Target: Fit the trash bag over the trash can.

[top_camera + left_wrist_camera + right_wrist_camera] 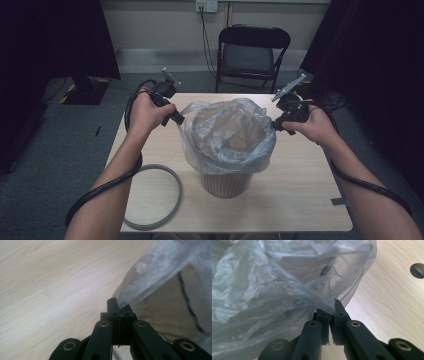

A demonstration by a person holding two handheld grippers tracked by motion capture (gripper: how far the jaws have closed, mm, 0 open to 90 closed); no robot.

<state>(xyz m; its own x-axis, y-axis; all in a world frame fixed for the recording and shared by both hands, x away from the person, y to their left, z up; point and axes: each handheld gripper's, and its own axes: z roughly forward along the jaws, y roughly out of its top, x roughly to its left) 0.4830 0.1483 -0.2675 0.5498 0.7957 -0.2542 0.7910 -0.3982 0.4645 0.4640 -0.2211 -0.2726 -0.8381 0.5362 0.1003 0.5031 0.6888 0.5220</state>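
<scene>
step: fitting bag (227, 132) over bin (225, 182) | left tool (119, 308) pinching bag | right tool (332, 311) pinching bag | next: likely pull rim down evenly

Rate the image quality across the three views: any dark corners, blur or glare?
High view: dim, heavy dark falloff at both upper corners, table evenly lit. Left gripper view: plastic bag soft and out of focus, left gripper sharper. Right gripper view: bag folds fairly crisp, right gripper dark, no strong glare.
</scene>
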